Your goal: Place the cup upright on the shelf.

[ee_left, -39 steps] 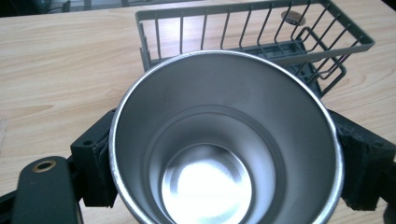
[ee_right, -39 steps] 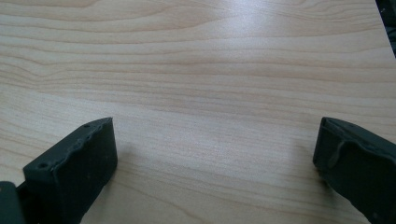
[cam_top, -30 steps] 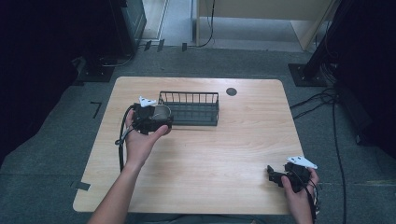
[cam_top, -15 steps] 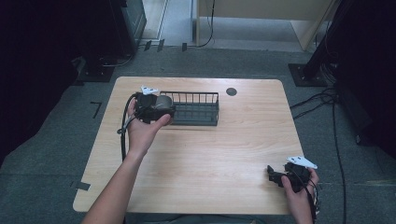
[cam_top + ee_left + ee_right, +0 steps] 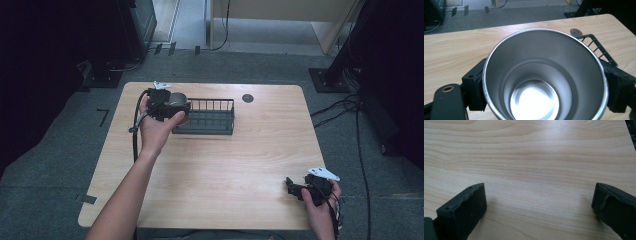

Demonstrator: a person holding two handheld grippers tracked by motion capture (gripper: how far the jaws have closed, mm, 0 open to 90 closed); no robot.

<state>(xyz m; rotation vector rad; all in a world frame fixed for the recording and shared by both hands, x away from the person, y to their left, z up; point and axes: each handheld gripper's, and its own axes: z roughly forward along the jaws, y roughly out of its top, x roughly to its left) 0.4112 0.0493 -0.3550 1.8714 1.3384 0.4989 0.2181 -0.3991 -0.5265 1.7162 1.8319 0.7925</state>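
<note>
Looks like the drop-off step: left gripper (image 5: 172,107) clamps a shiny round steel cup (image 5: 545,75) at the black wire basket's (image 5: 210,118) left end. Next it probably lowers inside. Right gripper (image 5: 539,210), jaws wide and empty, sits well away from the basket.

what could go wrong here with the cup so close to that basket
The left gripper holds the steel cup by its smooth outer wall, one jaw on each side, so it could slip or twist. The cup sits at the left end of the wire basket; its base could catch the rim and shove the basket across the table. The right gripper rests open, far off, too distant to steady anything.
</note>
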